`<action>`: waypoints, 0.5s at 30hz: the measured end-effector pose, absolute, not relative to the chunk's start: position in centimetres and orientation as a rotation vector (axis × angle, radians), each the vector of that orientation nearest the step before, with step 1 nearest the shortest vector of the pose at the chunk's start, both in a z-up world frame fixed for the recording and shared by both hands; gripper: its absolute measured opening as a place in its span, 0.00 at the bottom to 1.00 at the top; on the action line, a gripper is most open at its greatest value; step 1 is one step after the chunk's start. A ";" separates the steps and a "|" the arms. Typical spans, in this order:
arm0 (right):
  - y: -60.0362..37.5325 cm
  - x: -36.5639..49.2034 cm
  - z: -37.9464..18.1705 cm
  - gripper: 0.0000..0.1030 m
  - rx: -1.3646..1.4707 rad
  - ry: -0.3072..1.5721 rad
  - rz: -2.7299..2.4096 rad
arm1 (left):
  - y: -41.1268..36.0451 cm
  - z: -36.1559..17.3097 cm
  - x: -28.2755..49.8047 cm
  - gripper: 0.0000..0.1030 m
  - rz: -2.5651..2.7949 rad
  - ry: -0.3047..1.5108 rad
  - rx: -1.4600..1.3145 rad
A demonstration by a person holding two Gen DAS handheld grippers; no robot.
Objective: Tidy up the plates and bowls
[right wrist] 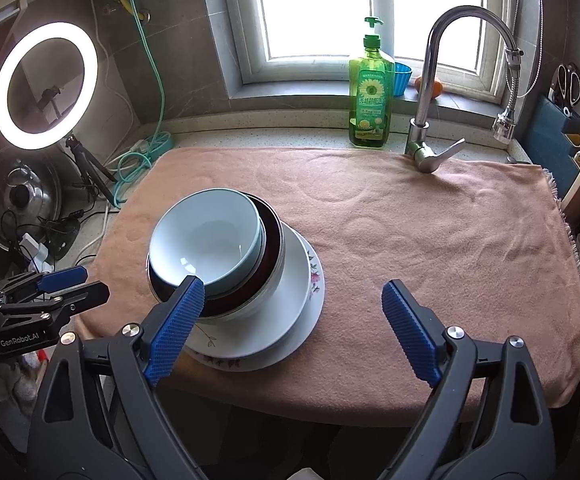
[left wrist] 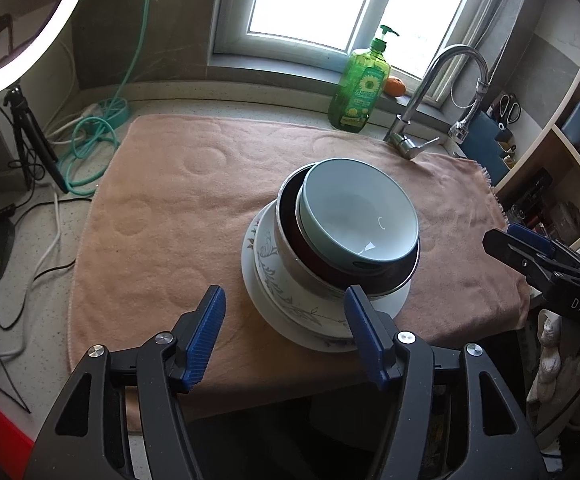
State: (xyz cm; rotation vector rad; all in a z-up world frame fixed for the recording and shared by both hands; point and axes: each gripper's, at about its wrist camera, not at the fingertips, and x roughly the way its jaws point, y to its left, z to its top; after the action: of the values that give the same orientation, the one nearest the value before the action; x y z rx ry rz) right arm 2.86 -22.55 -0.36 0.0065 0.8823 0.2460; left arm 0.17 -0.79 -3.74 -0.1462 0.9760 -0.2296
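One stack of dishes stands on a pink towel [left wrist: 170,216] [right wrist: 409,240]. On top is a pale blue bowl [left wrist: 359,210] [right wrist: 206,238], nested off-centre in a dark red steel-rimmed bowl [left wrist: 290,216] [right wrist: 272,236]. Under them lie white floral plates [left wrist: 268,280] [right wrist: 290,308]. My left gripper [left wrist: 286,332] is open and empty, just in front of the stack's near edge. My right gripper [right wrist: 293,328] is open and empty, its left finger [right wrist: 178,320] overlapping the stack's front. Each gripper shows in the other's view, the right one [left wrist: 529,248] and the left one [right wrist: 50,292].
A green dish soap bottle [left wrist: 359,80] [right wrist: 371,92] and a chrome tap [left wrist: 429,96] [right wrist: 441,92] stand behind the towel. A ring light [right wrist: 46,84], tripod and cables [left wrist: 90,136] sit at the left. Shelves [left wrist: 561,128] are at the right. The towel's front edge overhangs the counter.
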 end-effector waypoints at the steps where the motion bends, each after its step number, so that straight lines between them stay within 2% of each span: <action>1: -22.5 2.7 -0.4 0.90 0.009 0.886 0.246 | -0.9 -3.8 0.0 0.60 -0.223 0.981 -0.137; 15: -22.4 1.6 -0.2 0.90 0.052 0.876 0.234 | -1.9 -4.1 -1.0 0.60 -0.210 0.999 -0.125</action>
State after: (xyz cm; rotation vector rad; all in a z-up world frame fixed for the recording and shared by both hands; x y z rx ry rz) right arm 1.65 -22.41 -0.22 0.0525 0.8759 0.2339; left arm -0.97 -1.91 -4.11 -0.1249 0.9995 -0.2099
